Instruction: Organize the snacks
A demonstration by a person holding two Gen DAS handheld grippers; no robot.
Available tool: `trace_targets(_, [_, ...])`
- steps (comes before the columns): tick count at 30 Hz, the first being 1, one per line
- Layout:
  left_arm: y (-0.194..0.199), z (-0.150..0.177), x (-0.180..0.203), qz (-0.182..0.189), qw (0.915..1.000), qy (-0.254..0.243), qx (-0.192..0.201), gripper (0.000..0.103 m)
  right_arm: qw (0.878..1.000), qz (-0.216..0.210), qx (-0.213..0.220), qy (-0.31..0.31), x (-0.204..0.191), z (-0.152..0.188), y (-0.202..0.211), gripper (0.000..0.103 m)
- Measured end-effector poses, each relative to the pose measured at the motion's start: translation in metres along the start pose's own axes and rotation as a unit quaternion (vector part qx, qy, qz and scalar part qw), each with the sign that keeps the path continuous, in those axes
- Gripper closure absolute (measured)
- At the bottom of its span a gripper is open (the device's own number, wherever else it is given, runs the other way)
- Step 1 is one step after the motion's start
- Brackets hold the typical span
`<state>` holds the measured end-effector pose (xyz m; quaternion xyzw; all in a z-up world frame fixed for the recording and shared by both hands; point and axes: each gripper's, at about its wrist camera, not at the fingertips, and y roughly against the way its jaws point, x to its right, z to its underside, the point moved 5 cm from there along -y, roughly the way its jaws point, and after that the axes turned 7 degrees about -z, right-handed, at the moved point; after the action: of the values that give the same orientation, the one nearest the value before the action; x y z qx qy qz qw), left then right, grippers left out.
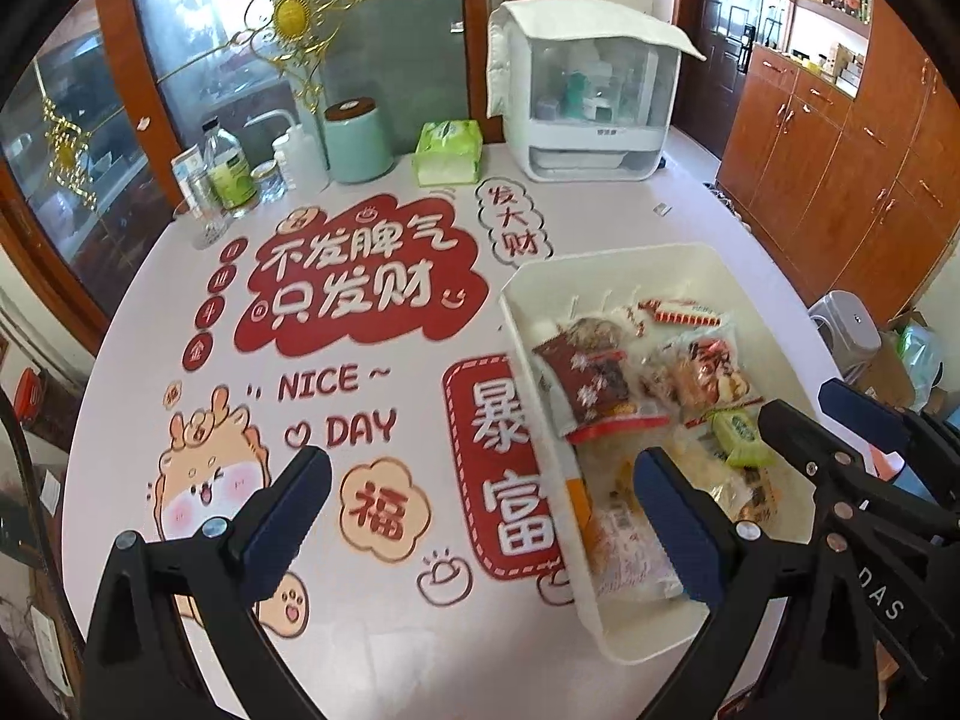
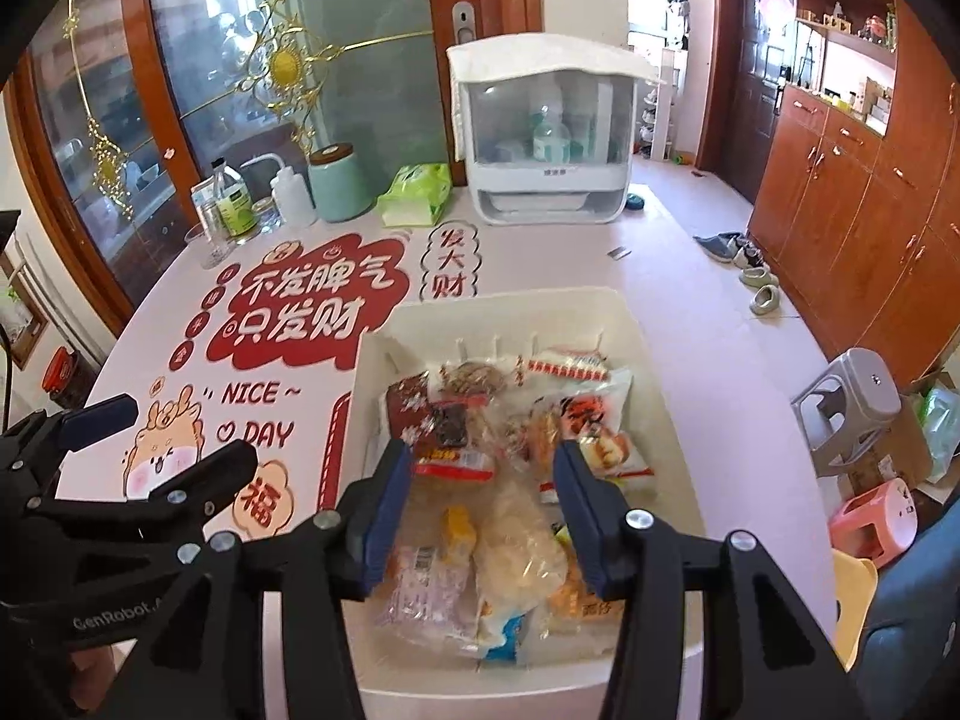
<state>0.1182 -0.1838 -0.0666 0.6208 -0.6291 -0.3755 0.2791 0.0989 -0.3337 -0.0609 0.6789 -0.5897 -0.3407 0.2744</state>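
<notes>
White plastic tray (image 2: 606, 300) sits on the counter (image 1: 372, 618), on its printed red-and-pink cloth; in the left wrist view the tray lies toward 4 o'clock, in the right wrist view at centre, running toward 6 o'clock. Snack packets (image 2: 516, 480) fill the tray in a loose heap: a dark red packet (image 2: 414, 414) at the 10 o'clock side of the heap, a red-striped white packet (image 2: 567, 367) at 12 o'clock, an orange-and-white packet (image 2: 600, 420) at 2 o'clock, pale translucent bags (image 2: 516, 546) toward 6 o'clock.

Right gripper (image 2: 483, 510) hovers over the heap, fingers apart, nothing clamped; whether the pads touch any packet cannot be told. Left gripper (image 1: 480, 516) has its fingers spread wide: one finger over the bare cloth, the other over the near end of the tray. Nothing is held.

Far edge of counter, 11 to 12 o'clock: a white dish cabinet (image 1: 591, 108) with a cloth cover, a green tissue pack (image 1: 449, 150), a mint canister (image 1: 357, 141), bottles (image 1: 231, 165) and a glass (image 1: 204, 222).
</notes>
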Motion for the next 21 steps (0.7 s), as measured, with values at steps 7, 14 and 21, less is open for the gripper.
trace_targets(7, [0.001,0.035,-0.023,-0.011,0.9994,0.027,-0.018,0.003,1.0,-0.014,-0.024,0.0,-0.019,0.033,-0.008,0.053])
trace_targets(14, [0.018,0.054,-0.038,-0.017,0.998,0.056,-0.024,0.003,0.999,-0.033,-0.033,-0.009,-0.035,0.052,0.01,0.053])
trace_targets(21, [0.039,0.058,-0.044,-0.031,0.9973,0.065,-0.011,0.003,0.999,-0.039,-0.032,-0.004,-0.046,0.053,0.029,0.053])
